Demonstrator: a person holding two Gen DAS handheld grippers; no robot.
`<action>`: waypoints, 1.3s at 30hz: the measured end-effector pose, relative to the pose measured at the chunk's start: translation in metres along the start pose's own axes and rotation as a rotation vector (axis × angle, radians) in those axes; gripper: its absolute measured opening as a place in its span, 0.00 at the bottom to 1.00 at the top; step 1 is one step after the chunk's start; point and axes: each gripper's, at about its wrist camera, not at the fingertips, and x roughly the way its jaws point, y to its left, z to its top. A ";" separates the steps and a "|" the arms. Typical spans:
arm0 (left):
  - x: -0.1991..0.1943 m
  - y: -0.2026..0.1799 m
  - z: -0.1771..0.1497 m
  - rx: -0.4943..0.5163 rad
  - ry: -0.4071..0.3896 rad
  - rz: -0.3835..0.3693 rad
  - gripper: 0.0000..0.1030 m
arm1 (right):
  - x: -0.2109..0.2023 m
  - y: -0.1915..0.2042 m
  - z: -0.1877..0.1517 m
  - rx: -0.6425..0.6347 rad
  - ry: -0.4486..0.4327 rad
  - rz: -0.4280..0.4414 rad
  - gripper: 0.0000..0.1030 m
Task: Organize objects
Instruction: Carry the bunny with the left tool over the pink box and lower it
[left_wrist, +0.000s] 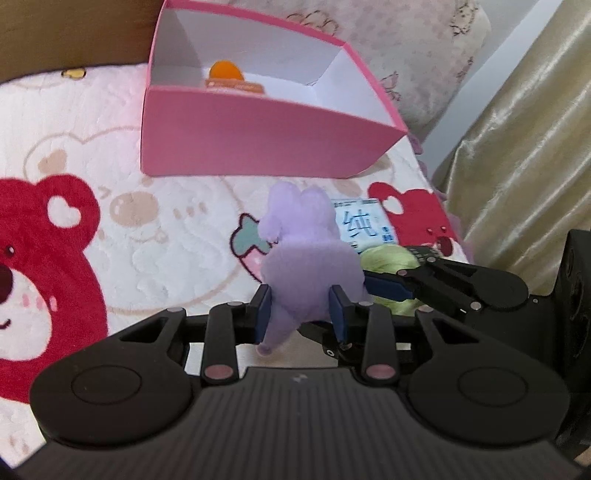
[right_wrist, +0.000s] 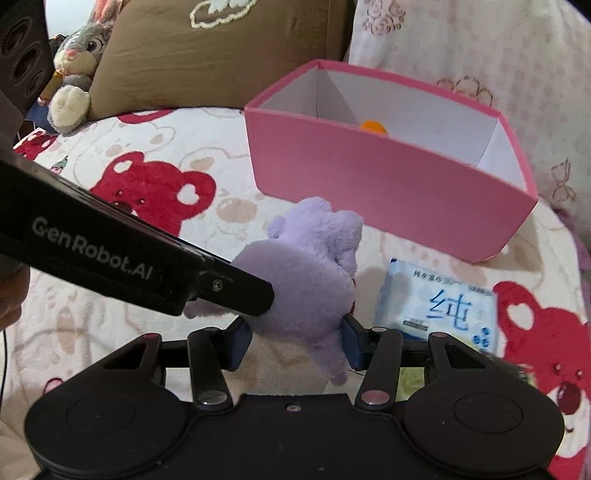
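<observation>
A purple plush rabbit (left_wrist: 306, 254) is held above the bed, in front of an open pink box (left_wrist: 258, 136). My left gripper (left_wrist: 301, 314) is shut on the plush's lower body. My right gripper (right_wrist: 297, 343) stands around the same plush (right_wrist: 303, 280), its pads at its sides; in the left wrist view it (left_wrist: 391, 288) comes in from the right. An orange object (left_wrist: 226, 74) lies inside the box, also seen in the right wrist view (right_wrist: 373, 126). A blue tissue pack (right_wrist: 439, 302) lies on the blanket to the right. A green object (left_wrist: 388, 258) shows behind the right gripper's finger.
The blanket (left_wrist: 74, 221) is white with red bears. A grey plush rabbit (right_wrist: 74, 74) and a brown pillow (right_wrist: 207, 51) sit at the bed's head. A gold curtain (left_wrist: 524, 129) hangs at the right edge. The pink box (right_wrist: 388, 184) stands close ahead.
</observation>
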 end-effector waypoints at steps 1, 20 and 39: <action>-0.005 -0.004 0.001 0.008 -0.002 0.003 0.31 | -0.005 0.000 0.002 0.005 -0.002 0.004 0.54; -0.085 -0.077 0.034 0.136 -0.092 0.044 0.31 | -0.099 -0.011 0.042 -0.067 -0.131 0.012 0.54; -0.050 -0.087 0.155 0.175 -0.115 0.013 0.31 | -0.069 -0.087 0.141 -0.098 -0.111 -0.035 0.54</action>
